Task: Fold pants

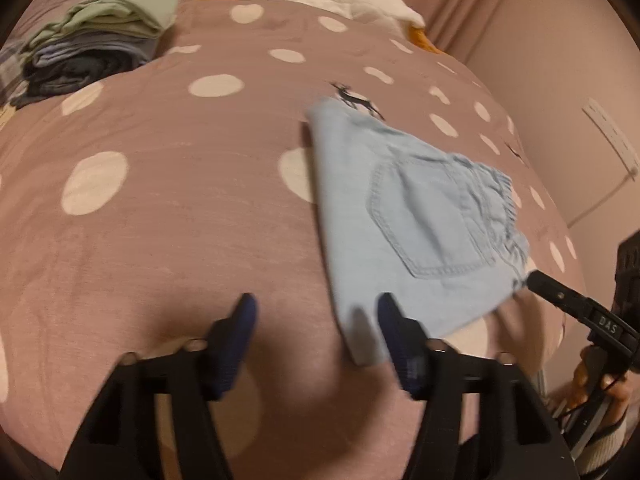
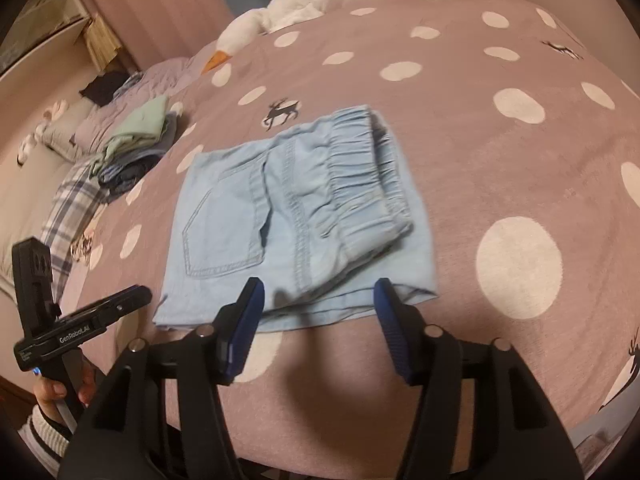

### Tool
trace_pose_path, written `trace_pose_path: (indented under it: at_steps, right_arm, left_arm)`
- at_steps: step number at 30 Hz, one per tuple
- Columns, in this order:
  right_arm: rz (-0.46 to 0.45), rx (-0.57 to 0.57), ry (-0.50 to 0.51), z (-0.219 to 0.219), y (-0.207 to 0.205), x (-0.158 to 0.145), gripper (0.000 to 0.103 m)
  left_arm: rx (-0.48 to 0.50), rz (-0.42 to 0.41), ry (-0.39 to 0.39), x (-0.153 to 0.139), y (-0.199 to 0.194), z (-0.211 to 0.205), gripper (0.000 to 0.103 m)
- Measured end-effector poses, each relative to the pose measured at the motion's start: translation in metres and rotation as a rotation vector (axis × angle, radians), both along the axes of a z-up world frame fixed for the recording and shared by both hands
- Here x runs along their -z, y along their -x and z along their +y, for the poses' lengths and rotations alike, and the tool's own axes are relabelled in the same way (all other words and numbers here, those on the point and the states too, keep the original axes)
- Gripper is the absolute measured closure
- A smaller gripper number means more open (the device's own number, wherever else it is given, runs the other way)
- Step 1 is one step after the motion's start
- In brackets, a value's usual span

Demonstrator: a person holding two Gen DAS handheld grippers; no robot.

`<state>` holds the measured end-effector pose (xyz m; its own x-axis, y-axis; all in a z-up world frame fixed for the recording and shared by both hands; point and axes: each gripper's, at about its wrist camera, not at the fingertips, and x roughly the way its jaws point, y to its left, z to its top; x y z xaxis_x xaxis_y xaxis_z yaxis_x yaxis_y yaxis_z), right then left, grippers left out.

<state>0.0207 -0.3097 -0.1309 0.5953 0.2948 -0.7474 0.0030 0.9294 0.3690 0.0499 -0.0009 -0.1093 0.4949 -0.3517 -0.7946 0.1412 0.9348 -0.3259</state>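
**Folded pants lie just ahead of both open grippers**

Blue-padded fingers of the right gripper stand wide apart, holding nothing, right at the near edge of the pants. From this gripper the light denim bundle lies straight ahead on the spotted bedcover, its elastic waistband turned over on top and a back pocket toward the left. Its longer side runs roughly across the gripper's line of sight, not away from it.

Jaws of the left gripper are also spread and empty; the pants sit ahead and to its right, one corner overlapping its right finger in the view. The right gripper looks squarer to the bundle, so it seems better placed for any next fold or lift. A stack of folded clothes rests well away, far ahead and left.
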Motion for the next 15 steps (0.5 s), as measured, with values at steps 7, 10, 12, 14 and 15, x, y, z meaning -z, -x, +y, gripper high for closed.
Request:
trace_pose_path:
  at_steps: [7, 10, 12, 14, 15]
  right_arm:
    - [0.031, 0.053, -0.099, -0.021, -0.006, 0.005, 0.032]
    - [0.044, 0.071, -0.102, -0.027, -0.01, 0.007, 0.032]
    - [0.056, 0.077, -0.12, -0.032, -0.013, 0.01, 0.032]
    - [0.066, 0.085, -0.135, -0.035, -0.016, 0.013, 0.031]
    - [0.073, 0.087, -0.139, -0.037, -0.018, 0.015, 0.03]
  left_arm:
    - [-0.014, -0.005, 0.024, -0.002, -0.006, 0.006, 0.037]
    - [-0.009, -0.001, 0.021, 0.0, -0.009, 0.005, 0.037]
    - [-0.005, 0.006, 0.023, 0.002, -0.012, 0.004, 0.037]
    - [-0.002, 0.01, 0.023, 0.003, -0.014, 0.003, 0.037]
    - [-0.001, 0.011, 0.023, 0.003, -0.015, 0.003, 0.037]
